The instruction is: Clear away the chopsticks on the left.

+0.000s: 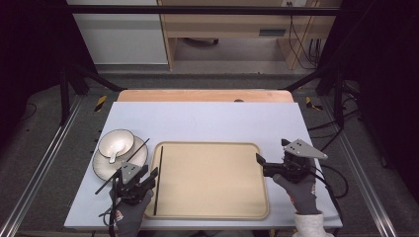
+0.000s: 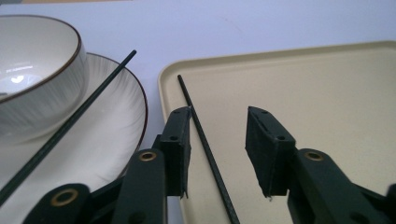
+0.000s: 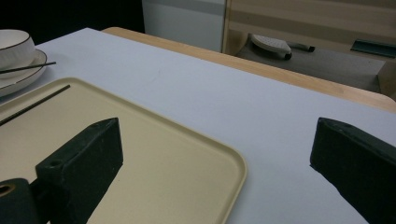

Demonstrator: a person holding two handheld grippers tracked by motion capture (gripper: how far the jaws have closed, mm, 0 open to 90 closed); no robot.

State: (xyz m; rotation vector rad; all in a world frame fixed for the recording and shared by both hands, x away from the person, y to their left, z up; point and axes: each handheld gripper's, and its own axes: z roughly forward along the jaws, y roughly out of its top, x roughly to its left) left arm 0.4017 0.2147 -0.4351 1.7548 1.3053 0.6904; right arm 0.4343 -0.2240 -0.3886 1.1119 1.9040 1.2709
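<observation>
I see glossy white ceramic bowl (image 2: 32, 70), matt beige plastic tray (image 1: 212, 180), thin black matt chopstick (image 2: 205, 149), smooth pale table (image 1: 207, 121).

Tray (image 1: 212, 197) sits mid-table (image 1: 207, 121), one chopstick (image 1: 158, 180) lying in it along its left edge. Left of the tray, a plate (image 1: 101, 168) carries a bowl (image 1: 123, 138); the second chopstick (image 1: 129, 160) slants across the plate.

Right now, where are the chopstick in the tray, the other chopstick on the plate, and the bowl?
chopstick in the tray (image 2: 204, 142), left gripper view, mid-shaft.
chopstick on the plate (image 2: 88, 101), left gripper view, upper shaft.
bowl (image 1: 116, 142), high view, inside wall.
</observation>
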